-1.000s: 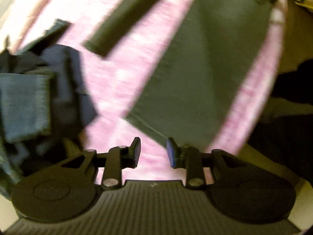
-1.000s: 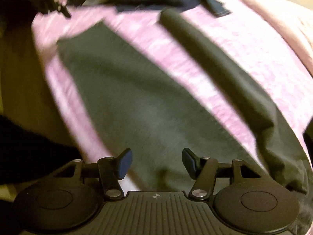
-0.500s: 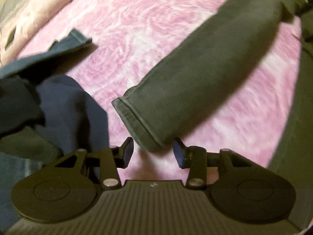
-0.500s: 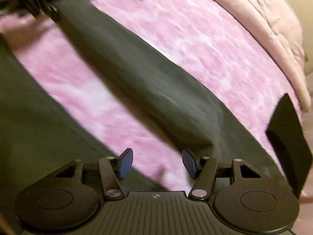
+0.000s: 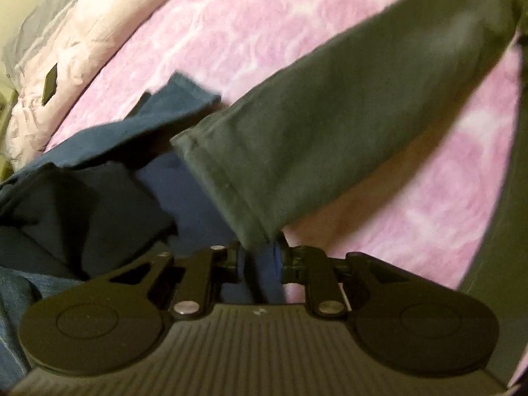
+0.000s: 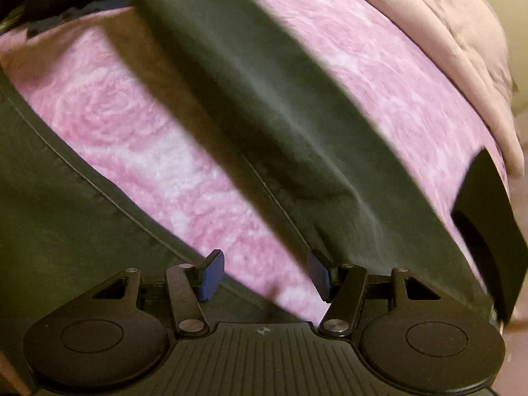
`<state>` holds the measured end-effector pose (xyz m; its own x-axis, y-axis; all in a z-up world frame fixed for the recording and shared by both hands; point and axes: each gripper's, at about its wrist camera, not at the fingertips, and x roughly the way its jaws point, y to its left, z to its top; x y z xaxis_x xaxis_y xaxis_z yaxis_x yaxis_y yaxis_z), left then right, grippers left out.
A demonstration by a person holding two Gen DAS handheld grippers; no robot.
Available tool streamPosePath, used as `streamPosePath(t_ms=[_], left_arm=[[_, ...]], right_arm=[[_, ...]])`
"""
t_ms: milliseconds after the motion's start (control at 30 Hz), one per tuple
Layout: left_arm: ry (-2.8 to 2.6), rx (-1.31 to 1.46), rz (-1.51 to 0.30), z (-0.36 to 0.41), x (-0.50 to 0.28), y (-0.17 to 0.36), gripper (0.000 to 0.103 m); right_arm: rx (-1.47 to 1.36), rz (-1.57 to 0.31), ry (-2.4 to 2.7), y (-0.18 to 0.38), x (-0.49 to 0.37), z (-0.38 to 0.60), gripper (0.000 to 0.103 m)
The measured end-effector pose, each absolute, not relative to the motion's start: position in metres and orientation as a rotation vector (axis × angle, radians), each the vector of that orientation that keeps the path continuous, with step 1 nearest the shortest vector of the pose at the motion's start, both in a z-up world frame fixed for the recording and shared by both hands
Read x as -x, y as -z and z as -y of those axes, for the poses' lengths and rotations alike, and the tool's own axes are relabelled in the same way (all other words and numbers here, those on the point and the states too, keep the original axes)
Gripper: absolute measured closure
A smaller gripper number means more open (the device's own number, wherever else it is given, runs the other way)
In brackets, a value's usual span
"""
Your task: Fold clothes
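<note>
- Left gripper [image 5: 259, 262]: its fingers have just been closing and now pinch the hem corner of the dark green sleeve [image 5: 330, 125], cloth right between the blue pads.
- That sleeve runs from the pinch up toward the top right, lying across the pink blanket [image 5: 264, 26] on the bed.
- Its cuff end sits partly on top of the blue clothes pile [image 5: 109, 178] on the left side.
- Right gripper [image 6: 264, 275]: fingers spread apart, nothing between them, just blanket underneath.
- From the right wrist view the sleeve [image 6: 264, 99] crosses diagonally, just beside the right finger; the shirt's body [image 6: 66, 204] fills the lower left.
- Pale pink quilt [image 6: 445, 43] bunched along the far edge of the bed.
</note>
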<state>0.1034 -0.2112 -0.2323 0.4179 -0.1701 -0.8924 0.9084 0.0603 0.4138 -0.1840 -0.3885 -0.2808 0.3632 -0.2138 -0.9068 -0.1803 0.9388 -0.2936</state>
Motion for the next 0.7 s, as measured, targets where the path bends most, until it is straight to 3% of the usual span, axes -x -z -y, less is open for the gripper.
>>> streamPosePath(t_ms=[233,267,300,367,633,667,700], left_arm=[[0.938,-1.184,-0.758,0.223,-0.084,0.208,0.077],[0.961,-1.174,-0.749,0.232,-0.078,0.204,0.075],[0.982,-1.163,-0.741,0.244,-0.07,0.2,0.074],[1.032,-1.142,-0.739,0.274,-0.051,0.193,0.07],[1.297,-1.019,-0.753,0.442,0.079,0.19,0.066],[1.343,-1.016,-0.751,0.463,0.103,0.193,0.066],[1.388,-1.013,-0.749,0.483,0.127,0.196,0.066]], right_arm=[[0.162,-1.198,0.295,0.237,0.25,0.449,0.043],[0.119,-1.195,0.347,0.232,0.261,0.464,0.04],[0.07,-1.187,0.407,0.227,0.273,0.482,0.028],[-0.041,-1.15,0.533,0.215,0.3,0.526,0.016],[-0.379,-1.002,0.704,0.205,0.383,0.723,0.017],[-0.413,-0.989,0.691,0.207,0.387,0.745,0.021],[-0.446,-0.985,0.666,0.212,0.391,0.766,0.036]])
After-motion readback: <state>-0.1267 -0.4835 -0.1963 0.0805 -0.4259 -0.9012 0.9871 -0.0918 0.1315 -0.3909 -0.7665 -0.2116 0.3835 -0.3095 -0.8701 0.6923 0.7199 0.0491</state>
